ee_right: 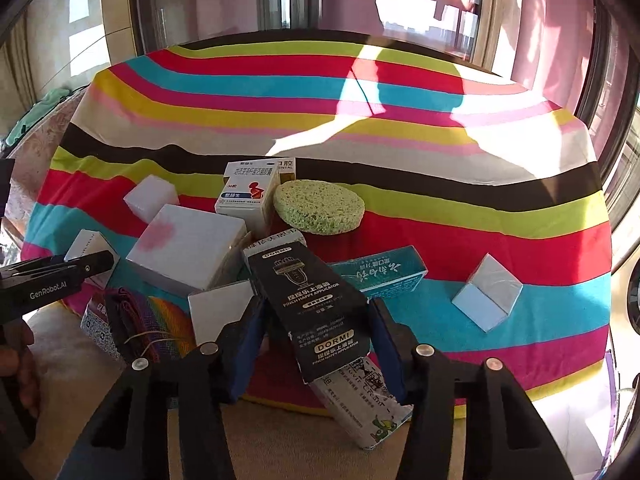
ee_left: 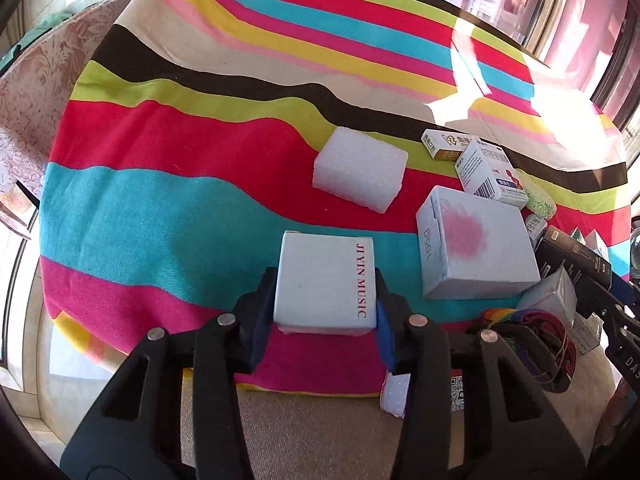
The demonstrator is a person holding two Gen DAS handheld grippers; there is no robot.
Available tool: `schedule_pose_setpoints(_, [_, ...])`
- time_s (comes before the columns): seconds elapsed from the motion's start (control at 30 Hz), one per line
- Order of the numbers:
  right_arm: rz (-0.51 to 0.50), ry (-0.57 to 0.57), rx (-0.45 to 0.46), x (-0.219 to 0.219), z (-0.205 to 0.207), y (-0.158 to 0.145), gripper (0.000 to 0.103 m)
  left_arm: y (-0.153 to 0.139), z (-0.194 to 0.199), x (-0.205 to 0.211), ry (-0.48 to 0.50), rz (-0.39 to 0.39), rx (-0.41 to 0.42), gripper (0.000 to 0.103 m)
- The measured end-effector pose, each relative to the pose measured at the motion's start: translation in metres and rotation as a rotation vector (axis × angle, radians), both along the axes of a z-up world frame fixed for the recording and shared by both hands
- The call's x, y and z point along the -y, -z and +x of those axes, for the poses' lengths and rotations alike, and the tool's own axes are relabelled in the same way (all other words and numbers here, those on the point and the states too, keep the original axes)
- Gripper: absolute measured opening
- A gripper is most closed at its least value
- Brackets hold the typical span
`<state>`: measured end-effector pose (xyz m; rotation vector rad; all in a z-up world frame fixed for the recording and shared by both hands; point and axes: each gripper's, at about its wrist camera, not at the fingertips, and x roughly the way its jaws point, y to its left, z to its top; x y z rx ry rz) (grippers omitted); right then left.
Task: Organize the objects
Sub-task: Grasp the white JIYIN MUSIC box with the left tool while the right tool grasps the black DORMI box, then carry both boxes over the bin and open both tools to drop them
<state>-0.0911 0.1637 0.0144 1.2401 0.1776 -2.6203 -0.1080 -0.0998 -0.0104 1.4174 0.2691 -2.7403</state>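
Two claws, each with a box, over a striped cloth.

The left claw (ee_left: 325, 312) is clamped on a white music box (ee_left: 325, 280) near the front edge of the striped cloth (ee_left: 180, 200). The right claw (ee_right: 316, 344) has a black box (ee_right: 308, 300) between its fingers, but whether it squeezes it is hard to tell. A green sponge (ee_right: 319, 207) lies farther back, beside a medicine box (ee_right: 248, 192).

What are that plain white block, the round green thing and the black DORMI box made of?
White block: looks like foam, with a pebbly, matte surface.
Round green disc: probably sponge, porous and rough.
Black DORMI box: seems printed cardboard, with flat folded panels and a slight sheen, sitting between the right gripper fingers.
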Motion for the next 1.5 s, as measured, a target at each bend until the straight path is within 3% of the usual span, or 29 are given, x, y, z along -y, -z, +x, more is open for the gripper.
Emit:
schedule_pose_setpoints(0.13, [-0.017,-0.015,-0.025,-0.002,0.008,-0.004,0.043,-0.013,0.011,-0.004,0.0,-0.01,-0.053,0.048])
schedule_pose_setpoints(0.3, [-0.057,0.001,-0.058,-0.01,0.018,-0.01,0.042,-0.028,0.026,-0.009,-0.005,0.009,-0.114,0.048])
schedule_pose_setpoints(0.63, [-0.157,0.087,-0.111,-0.049,0.054,-0.023,0.042,-0.047,0.053,-0.051,0.029,0.022,-0.201,0.048])
schedule_pose_setpoints(0.87, [-0.164,0.194,-0.129,-0.081,0.079,-0.026,0.043,-0.055,0.063,-0.083,0.084,-0.001,-0.235,0.047])
schedule_pose_setpoints(1.3, [-0.06,0.498,-0.09,-0.156,0.116,-0.014,0.042,-0.059,0.078,-0.196,0.37,0.037,-0.231,0.047])
schedule_pose_setpoints(1.5, [-0.017,0.626,-0.039,-0.187,0.124,-0.003,0.042,-0.057,0.079,-0.251,0.528,0.104,-0.198,0.047])
